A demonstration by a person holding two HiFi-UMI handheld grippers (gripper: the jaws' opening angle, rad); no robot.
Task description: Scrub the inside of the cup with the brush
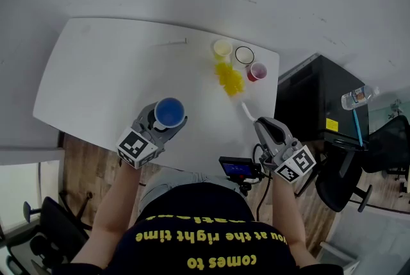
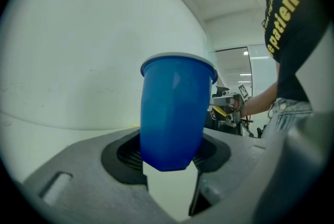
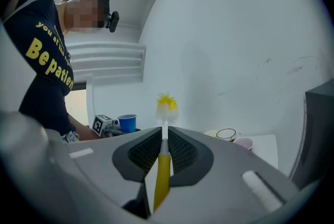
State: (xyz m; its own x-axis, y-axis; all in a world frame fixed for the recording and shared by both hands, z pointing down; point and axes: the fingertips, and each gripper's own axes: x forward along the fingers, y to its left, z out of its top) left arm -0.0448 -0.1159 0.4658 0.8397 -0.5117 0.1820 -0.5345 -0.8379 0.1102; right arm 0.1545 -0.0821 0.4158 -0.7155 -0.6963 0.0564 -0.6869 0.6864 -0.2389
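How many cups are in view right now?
4. The blue cup is held in the left gripper. The yellow cup, clear cup and pink cup stand together at the table's far right corner. None appears hidden.

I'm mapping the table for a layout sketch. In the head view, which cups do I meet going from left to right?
Blue plastic cup → pale yellow cup → clear black-rimmed glass → small red cup.
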